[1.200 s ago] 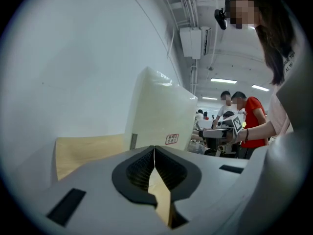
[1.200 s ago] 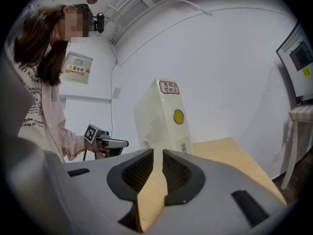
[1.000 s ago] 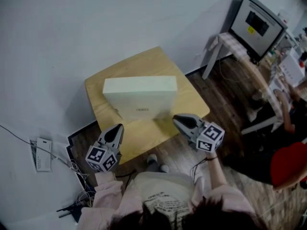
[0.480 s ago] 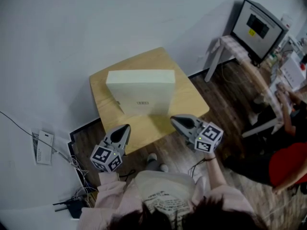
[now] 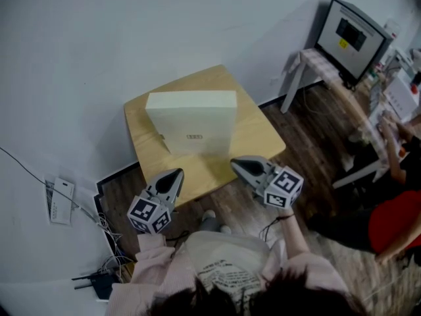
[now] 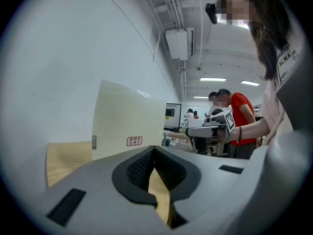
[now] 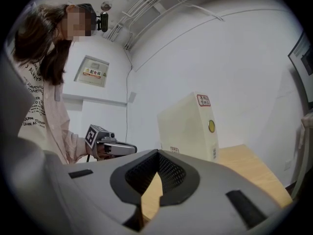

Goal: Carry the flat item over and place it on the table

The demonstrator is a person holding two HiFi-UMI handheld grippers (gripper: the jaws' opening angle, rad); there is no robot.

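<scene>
On the counter (image 5: 256, 140), near its 12 o'clock edge by the wall (image 5: 131, 31), the box (image 5: 191, 127) stands on one long edge with its broad labelled face toward the grippers. Both gripper views show it tall and close to upright; whether it rests against the wall cannot be told. It is on the counter, so the carry reads as done, though the box is not laid flat. Set up like this it takes little room, but I judge it could tip forward if knocked. The left gripper (image 5: 175, 174) hangs at the counter's 7 o'clock corner and the right gripper (image 5: 237, 164) at 5 o'clock. Both are well apart from the box and point about level at it. Each has its jaws pressed together with nothing between them; only bare wood shows through the slot. That suggests the box is released and the grippers are idle. Bare counter lies between grippers and box, and nothing stands in the way. Off the counter, a white side table (image 5: 304, 58) at 2 o'clock carries a monitor (image 5: 352, 35). A person in red (image 5: 395, 226) is at 4 o'clock. Cables (image 5: 105, 232) and a small white unit (image 5: 60, 201) lie on the floor at 8 o'clock, a trip hazard if stepping left.
</scene>
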